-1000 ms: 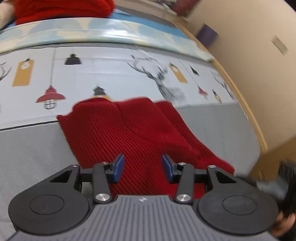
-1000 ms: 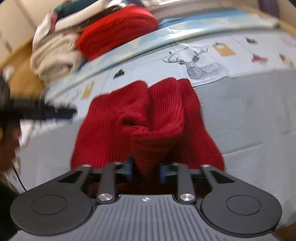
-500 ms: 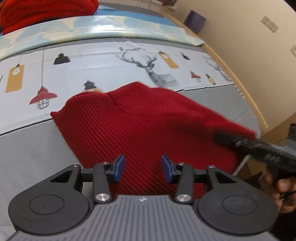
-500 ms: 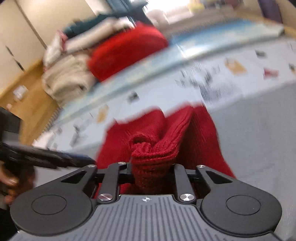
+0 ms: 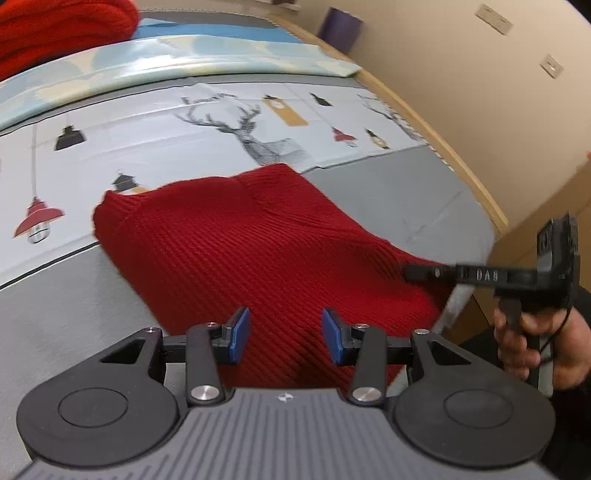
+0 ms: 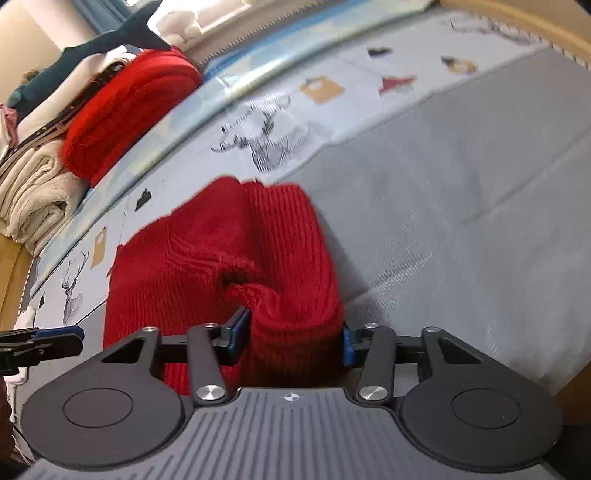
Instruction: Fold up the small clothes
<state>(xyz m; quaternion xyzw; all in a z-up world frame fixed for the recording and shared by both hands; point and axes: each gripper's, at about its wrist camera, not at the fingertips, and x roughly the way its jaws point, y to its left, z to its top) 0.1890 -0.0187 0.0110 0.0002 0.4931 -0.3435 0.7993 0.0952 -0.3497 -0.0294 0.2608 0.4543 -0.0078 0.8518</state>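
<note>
right wrist: right hand-held gripper [image 6: 291, 332] round bunched red knit [image 6: 221, 251] (left hand-held gripper [image 5: 284, 332] wide, empty)

Left gripper [image 5: 282, 339] hovers with jaws spread, empty; right gripper [image 6: 293, 339] has jaws clamped around red fabric.

Even, soft indoor light; no hard shadows. Faint shadow under the red knit garment [image 6: 221, 258] on the grey sheet [image 6: 461, 206]. Bright washed-out patch at the window [image 6: 221, 14], top of right view. Strong fisheye bending at edges. Motion blur on deer print [image 6: 266, 136] and the right gripper [image 5: 417, 274] in left view.
</note>
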